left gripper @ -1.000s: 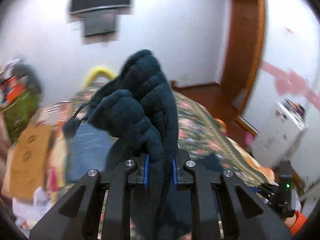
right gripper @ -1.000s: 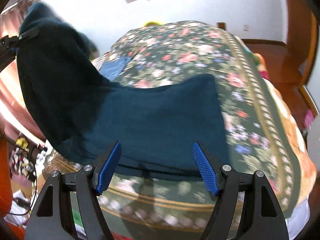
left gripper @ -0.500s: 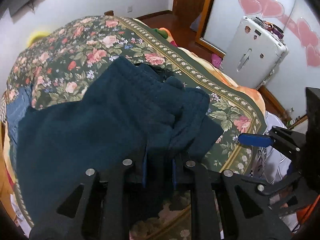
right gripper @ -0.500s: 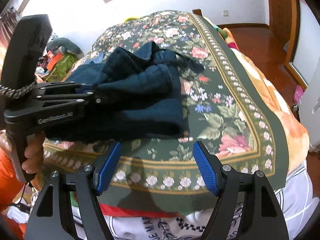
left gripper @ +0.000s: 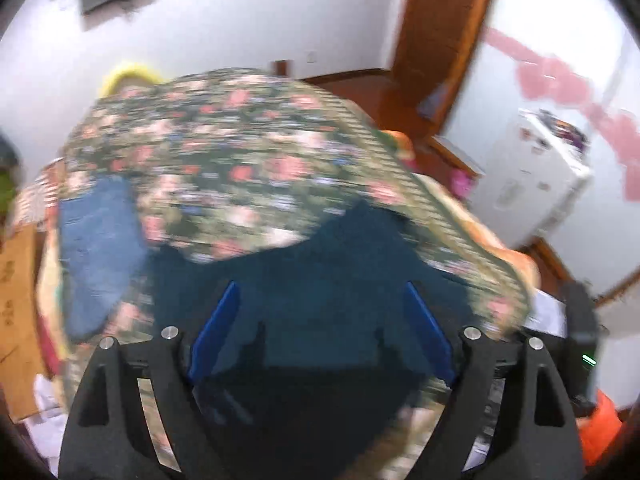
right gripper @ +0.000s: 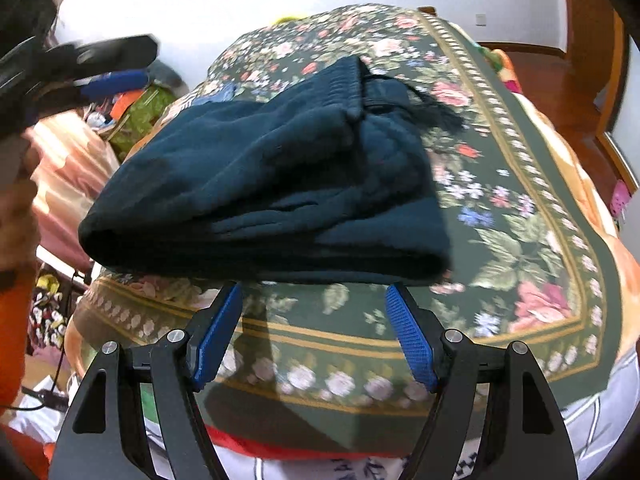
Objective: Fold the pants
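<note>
We see the folded dark pants (right gripper: 264, 196) lying on the floral bedspread (right gripper: 520, 208) at frame centre, long axis left to right, just beyond our right gripper (right gripper: 314, 336) (spread, empty), while our left gripper (left gripper: 320, 332), also spread, holds nothing above them.

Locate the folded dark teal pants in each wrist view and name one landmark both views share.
Left wrist: the pants lie low in the centre, blurred, just beyond the open left gripper.
Right wrist: the pants fill the centre-left, folded in a stack, beyond the open right gripper.
Shared landmark: the floral bedspread beneath them.
</note>
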`<action>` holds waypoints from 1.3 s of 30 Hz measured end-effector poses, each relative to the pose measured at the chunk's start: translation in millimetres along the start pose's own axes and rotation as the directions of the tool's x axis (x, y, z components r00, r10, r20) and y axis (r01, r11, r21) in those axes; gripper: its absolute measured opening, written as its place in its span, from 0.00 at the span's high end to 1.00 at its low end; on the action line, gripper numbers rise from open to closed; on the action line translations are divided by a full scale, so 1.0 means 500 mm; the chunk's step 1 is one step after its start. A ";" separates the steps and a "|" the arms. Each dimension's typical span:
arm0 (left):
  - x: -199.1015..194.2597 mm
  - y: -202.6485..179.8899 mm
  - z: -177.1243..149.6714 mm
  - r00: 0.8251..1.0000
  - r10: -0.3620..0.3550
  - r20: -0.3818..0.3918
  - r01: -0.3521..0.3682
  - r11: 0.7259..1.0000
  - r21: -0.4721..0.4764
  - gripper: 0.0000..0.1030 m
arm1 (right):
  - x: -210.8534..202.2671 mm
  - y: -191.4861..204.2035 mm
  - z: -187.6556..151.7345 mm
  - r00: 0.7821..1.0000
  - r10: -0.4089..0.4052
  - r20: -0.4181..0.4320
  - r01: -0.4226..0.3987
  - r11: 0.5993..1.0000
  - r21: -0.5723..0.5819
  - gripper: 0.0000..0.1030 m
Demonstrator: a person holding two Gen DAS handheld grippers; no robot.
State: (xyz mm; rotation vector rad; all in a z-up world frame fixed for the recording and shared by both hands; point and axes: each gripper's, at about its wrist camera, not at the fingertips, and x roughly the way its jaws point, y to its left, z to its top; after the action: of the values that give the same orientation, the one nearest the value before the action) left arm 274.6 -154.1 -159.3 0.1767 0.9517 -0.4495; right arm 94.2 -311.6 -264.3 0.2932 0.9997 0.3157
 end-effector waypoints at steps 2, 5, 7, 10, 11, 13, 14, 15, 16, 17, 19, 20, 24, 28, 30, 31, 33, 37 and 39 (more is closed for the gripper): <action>0.033 0.057 0.016 0.998 0.058 -0.029 -0.059 0.998 -0.037 0.19 | 0.009 0.011 0.006 1.000 0.000 -0.005 0.000 1.000 -0.016 0.31; 0.110 0.147 0.042 0.987 0.094 -0.127 -0.105 0.990 -0.089 0.19 | 0.019 0.018 0.023 1.000 -0.001 -0.004 0.001 0.999 -0.035 0.29; 0.167 0.197 0.054 0.973 0.135 -0.189 -0.156 0.983 -0.097 0.19 | 0.027 0.018 0.036 1.000 0.000 -0.017 -0.001 0.999 -0.049 0.29; 0.250 0.248 0.054 0.942 0.202 -0.269 -0.223 0.973 -0.052 0.19 | 0.043 0.009 0.058 0.999 0.028 -0.038 -0.029 0.999 -0.040 0.29; 0.270 0.260 0.049 0.930 0.231 -0.286 -0.250 0.968 -0.032 0.19 | 0.049 0.005 0.067 0.998 0.035 -0.043 -0.037 0.999 -0.039 0.29; 0.304 0.282 0.032 0.909 0.275 -0.313 -0.285 0.958 0.017 0.18 | 0.061 0.001 0.086 0.999 0.026 -0.048 -0.028 0.999 -0.046 0.29; 0.309 0.293 0.022 0.909 0.270 -0.316 -0.279 0.960 0.019 0.17 | 0.067 -0.002 0.095 0.999 0.019 -0.048 -0.022 0.998 -0.051 0.29; 0.309 0.310 0.009 0.917 0.250 -0.310 -0.261 0.965 0.007 0.16 | 0.074 -0.007 0.108 0.999 0.014 -0.049 -0.017 0.998 -0.056 0.29; 0.304 0.324 -0.001 0.924 0.237 -0.299 -0.250 0.968 -0.005 0.14 | 0.083 -0.012 0.122 0.999 0.011 -0.051 -0.014 0.998 -0.060 0.29; 0.297 0.336 -0.010 0.930 0.233 -0.286 -0.247 0.969 -0.013 0.09 | 0.088 -0.015 0.133 0.999 0.009 -0.052 -0.013 0.998 -0.065 0.29; 0.280 0.364 -0.034 0.936 0.231 -0.267 -0.249 0.968 -0.035 0.07 | 0.103 -0.020 0.163 0.999 0.000 -0.051 -0.004 0.997 -0.078 0.29; 0.270 0.378 -0.048 0.938 0.225 -0.265 -0.248 0.967 -0.056 0.07 | 0.106 -0.018 0.174 0.999 -0.009 -0.046 0.005 0.996 -0.088 0.29; 0.205 0.416 -0.125 0.944 0.218 -0.249 -0.267 0.946 -0.184 0.06 | 0.111 -0.002 0.228 0.998 -0.054 0.018 0.056 0.988 -0.147 0.29; 0.133 0.403 -0.205 0.945 0.224 -0.239 -0.283 0.927 -0.246 0.06 | 0.113 0.006 0.253 0.996 -0.082 0.041 0.088 0.980 -0.180 0.29; 0.097 0.389 -0.243 0.947 0.209 -0.244 -0.275 0.921 -0.277 0.06 | 0.107 0.007 0.250 0.994 -0.103 0.046 0.110 0.976 -0.186 0.29; 0.083 0.383 -0.258 0.949 0.201 -0.244 -0.270 0.917 -0.293 0.06 | 0.100 0.006 0.246 0.994 -0.102 0.048 0.110 0.977 -0.183 0.29; 0.055 0.365 -0.287 0.952 0.191 -0.241 -0.262 0.913 -0.311 0.06 | 0.082 0.006 0.237 0.994 -0.087 0.058 0.096 0.981 -0.167 0.29; 0.020 0.322 -0.323 0.956 0.176 -0.234 -0.249 0.909 -0.334 0.06 | 0.044 0.018 0.219 0.995 -0.063 0.080 0.074 0.987 -0.143 0.29; 0.008 0.304 -0.334 0.961 0.155 -0.231 -0.230 0.909 -0.348 0.06 | 0.028 0.029 0.209 0.995 -0.054 0.085 0.066 0.986 -0.153 0.29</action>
State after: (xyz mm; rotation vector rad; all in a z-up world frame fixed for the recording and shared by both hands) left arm 219.8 37.5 -266.0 -0.0314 1.1857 -0.0611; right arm 188.9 -302.8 -216.3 0.1330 0.8969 0.3225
